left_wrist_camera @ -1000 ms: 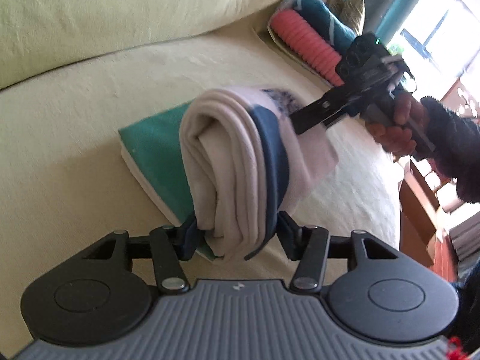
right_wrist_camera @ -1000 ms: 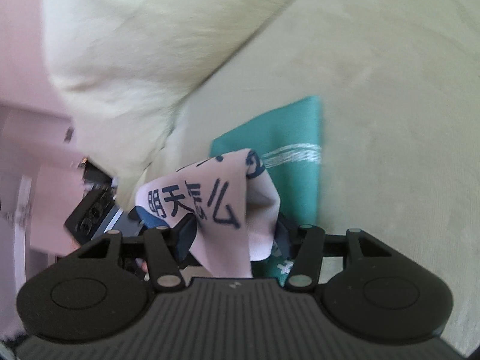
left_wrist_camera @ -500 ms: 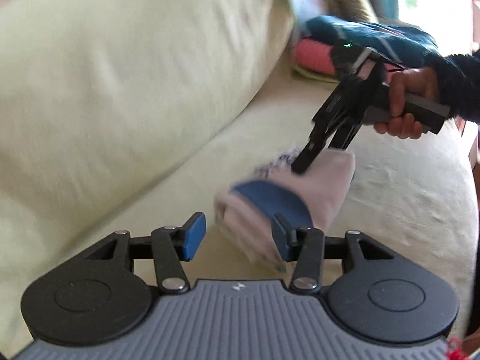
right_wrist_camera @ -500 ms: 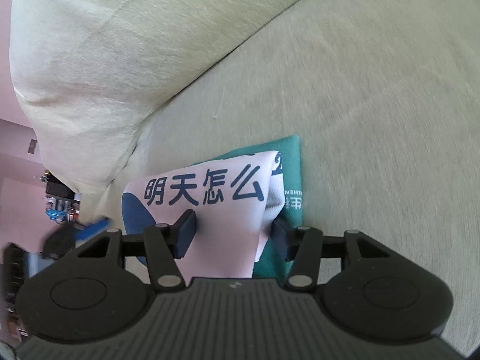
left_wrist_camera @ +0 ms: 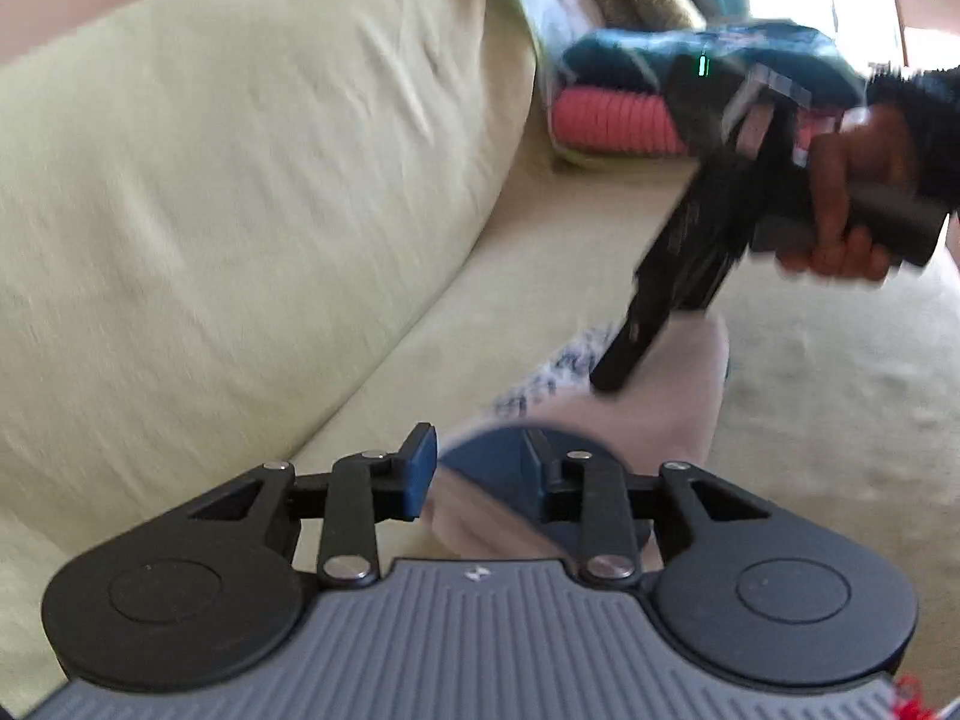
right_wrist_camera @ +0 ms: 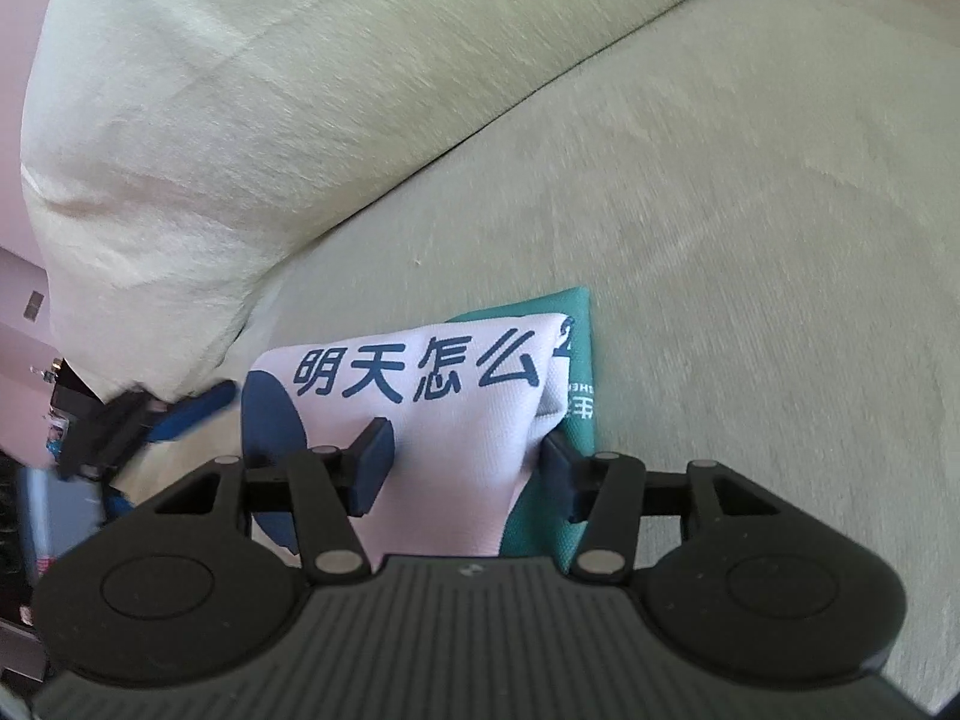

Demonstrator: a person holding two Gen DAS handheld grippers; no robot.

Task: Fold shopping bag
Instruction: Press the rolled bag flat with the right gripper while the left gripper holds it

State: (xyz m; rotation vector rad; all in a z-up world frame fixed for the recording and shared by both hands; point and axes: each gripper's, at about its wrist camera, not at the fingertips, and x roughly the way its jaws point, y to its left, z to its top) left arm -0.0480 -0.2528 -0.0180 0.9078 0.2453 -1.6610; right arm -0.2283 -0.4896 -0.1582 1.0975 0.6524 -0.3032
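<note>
A pale yellow-green sofa fills both views, its seat (right_wrist_camera: 750,210) running under a fat back cushion (left_wrist_camera: 240,180); at the far end of the sofa lies a heap of pink and teal textiles (left_wrist_camera: 618,120).

The bag (right_wrist_camera: 444,408), white with dark blue lettering and a blue patch, sits as a folded bundle on the seat near the cushion, lying on top of a green bag (right_wrist_camera: 576,402) whose edge shows to the right of it.

The right gripper (right_wrist_camera: 465,456) has its fingers on either side of the bundle's near end; they appear to pinch the cloth, though the right pad is partly hidden. The left gripper (left_wrist_camera: 480,462) has its fingers spread, with the bundle's blue end lying between them and no pad pressed against it.

The risk I see is the bundle springing open. With only one end held, thick soft layers could unroll at the free end, more so if the right fingers let go before the folds settle. Lifting could also drag the green bag along, since the right pad sits just beside its fabric.
</note>
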